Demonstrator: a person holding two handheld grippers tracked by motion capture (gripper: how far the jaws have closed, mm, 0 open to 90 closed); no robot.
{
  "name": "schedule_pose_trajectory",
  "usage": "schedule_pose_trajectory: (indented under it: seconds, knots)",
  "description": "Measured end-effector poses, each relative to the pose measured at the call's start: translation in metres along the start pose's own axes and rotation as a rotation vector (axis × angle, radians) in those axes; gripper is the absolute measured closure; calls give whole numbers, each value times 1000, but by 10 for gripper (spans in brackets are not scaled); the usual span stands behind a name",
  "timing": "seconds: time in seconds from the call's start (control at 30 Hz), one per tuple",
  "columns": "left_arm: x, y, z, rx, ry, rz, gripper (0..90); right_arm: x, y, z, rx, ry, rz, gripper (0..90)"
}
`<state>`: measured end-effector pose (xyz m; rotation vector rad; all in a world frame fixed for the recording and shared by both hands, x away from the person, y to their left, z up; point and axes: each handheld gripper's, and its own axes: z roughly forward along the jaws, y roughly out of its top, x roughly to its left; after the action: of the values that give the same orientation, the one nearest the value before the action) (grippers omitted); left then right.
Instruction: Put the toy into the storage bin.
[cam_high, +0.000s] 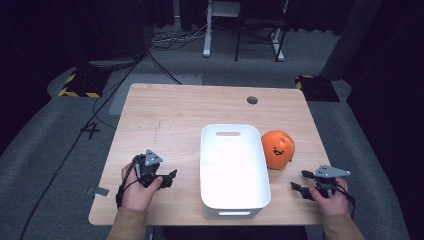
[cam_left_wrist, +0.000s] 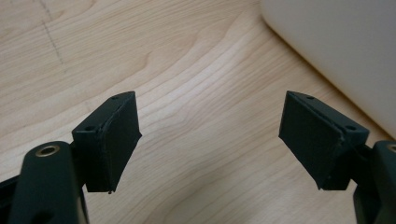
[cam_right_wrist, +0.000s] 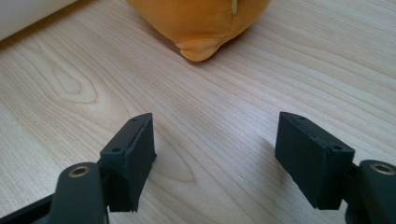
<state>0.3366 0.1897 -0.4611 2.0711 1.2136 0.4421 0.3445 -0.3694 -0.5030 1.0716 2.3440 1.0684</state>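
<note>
on orange plush (cam_high: 278, 148): smiling face, no writing.

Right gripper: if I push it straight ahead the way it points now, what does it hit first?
Most likely the orange plush toy. The right gripper stands open with bare table between its jaws and the toy just ahead; the white bin lies off to the side.

We are reading a single mark: a dark figure "4" (cam_high: 93, 131) is lying on the grey floor (cam_high: 45, 150) left of the worktop (cam_high: 170, 115). We are finding no other legible text, label or brand.
</note>
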Motion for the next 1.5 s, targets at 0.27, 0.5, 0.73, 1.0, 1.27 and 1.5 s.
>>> schedule_pose_trajectory:
  seconds: [0.27, 0.5, 0.73, 1.0, 1.27, 1.5]
  knots:
    - [18, -16, 17, 48, -6, -63, 205, 0, 0, 0, 0, 0, 0, 292]
    - [29, -29, 28, 31, 37, -17, 165, 0, 0, 0, 0, 0, 0, 292]
    - [31, -28, 28, 38, 34, -7, 150, 0, 0, 0, 2, 0, -1, 292]
    - [31, -27, 29, 40, 32, -10, 138, 0, 0, 0, 0, 1, -3, 291]
    - [32, -26, 31, 35, 32, 6, 138, 4, 2, -3, 10, -37, -5, 396]
    - [32, -26, 31, 36, 29, 5, 139, 8, 14, -13, -22, -55, 23, 398]
